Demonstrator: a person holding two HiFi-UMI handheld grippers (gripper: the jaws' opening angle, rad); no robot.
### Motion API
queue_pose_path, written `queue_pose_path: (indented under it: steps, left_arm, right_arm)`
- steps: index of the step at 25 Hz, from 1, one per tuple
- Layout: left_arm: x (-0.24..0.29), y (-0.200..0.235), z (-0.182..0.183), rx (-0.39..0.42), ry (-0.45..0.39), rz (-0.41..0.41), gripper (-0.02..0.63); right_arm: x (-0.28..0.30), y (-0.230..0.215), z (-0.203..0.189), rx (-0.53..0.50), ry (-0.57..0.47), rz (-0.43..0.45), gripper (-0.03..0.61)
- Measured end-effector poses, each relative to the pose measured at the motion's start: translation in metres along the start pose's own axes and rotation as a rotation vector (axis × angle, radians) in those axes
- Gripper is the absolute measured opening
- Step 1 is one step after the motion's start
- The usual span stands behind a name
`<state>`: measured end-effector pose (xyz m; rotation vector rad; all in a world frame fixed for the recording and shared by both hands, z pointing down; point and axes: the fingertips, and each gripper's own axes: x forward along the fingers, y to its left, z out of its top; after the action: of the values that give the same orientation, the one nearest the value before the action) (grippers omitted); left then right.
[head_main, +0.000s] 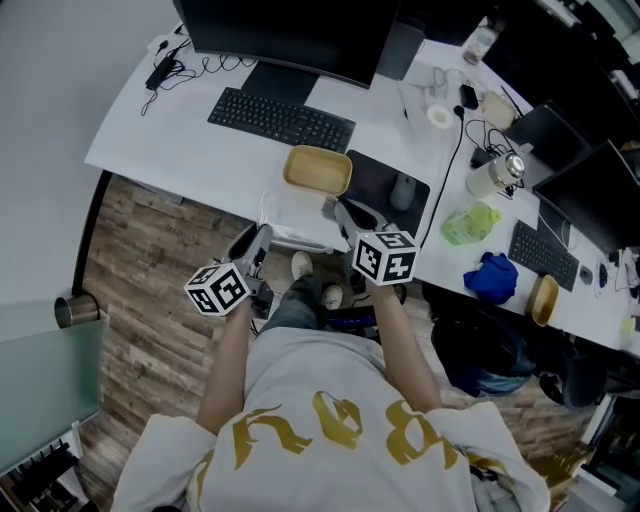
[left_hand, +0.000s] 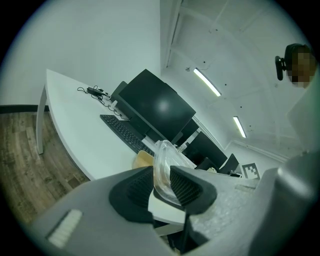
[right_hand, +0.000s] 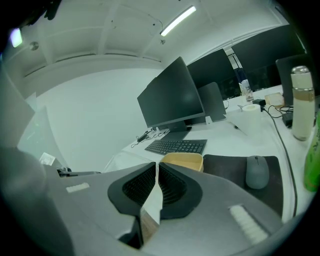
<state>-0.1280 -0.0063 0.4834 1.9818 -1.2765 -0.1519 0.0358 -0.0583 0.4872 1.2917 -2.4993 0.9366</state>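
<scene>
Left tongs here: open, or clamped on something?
Shut on the clear plastic container: in the left gripper view both pads of the left tongs press its thin rim from either side.

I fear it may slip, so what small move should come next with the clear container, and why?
Probably close the right gripper firmly on the rim of the clear container before lifting. The left gripper pinches the opposite rim, but the right fingers, though nearly together, show no sure hold, and the container lies at the desk edge.

White desk (head_main: 180, 140), black keyboard (head_main: 281, 119), tan bowl (head_main: 318, 169), dark mat (head_main: 372, 178), clear tray (head_main: 290, 222) at edge
</scene>
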Motion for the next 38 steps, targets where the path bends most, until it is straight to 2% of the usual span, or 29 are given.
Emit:
queue_pose_path:
  steps: [38]
  left_arm:
    - [0.010, 0.006, -0.002, -0.010, 0.031, 0.004, 0.099]
  right_arm:
    - [0.008, -0.007, -0.001, 0.006, 0.020, -0.002, 0.044]
